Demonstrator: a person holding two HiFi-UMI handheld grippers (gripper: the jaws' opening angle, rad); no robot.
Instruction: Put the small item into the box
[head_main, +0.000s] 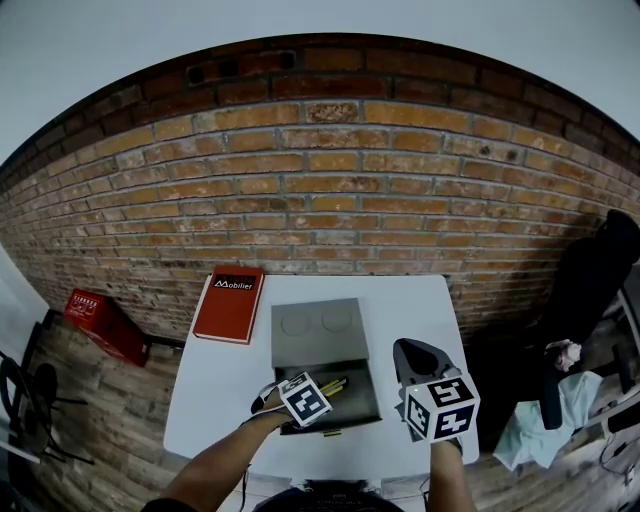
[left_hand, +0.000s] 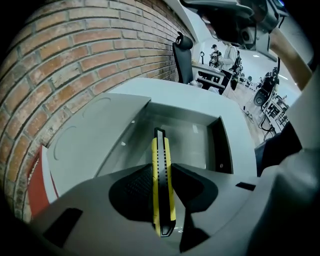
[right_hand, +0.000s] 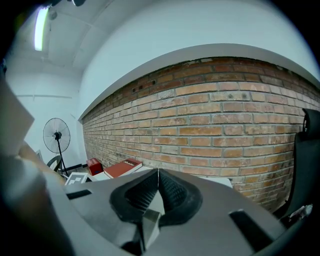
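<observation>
The left gripper (left_hand: 161, 171) has its jaws closed narrow on the knife (left_hand: 159, 150), gripping it on edge by its flat sides between black, cross-hatched pads (left_hand: 135, 187). The knife is a slim, straight bar: yellow plastic body, black notched slider track down the middle, black end caps. It points forward along the jaws, its far end over the open tray of the box (left_hand: 192, 137). Contact between knife and tray floor cannot be determined. The box is rectangular, matte grey, smooth-walled, with a darker inner ledge on its right side. Its lid (left_hand: 95, 130) lies flat behind the tray and carries two embossed circles. The box rests on a smooth white table (head_main: 215, 400) in front of a rough brick wall (head_main: 320, 180). A red hardcover book (head_main: 230, 303) lies on the table just left of the lid. The right gripper (right_hand: 158, 174) hangs over the table's right side, its ribbed pads pressed together, holding nothing.
</observation>
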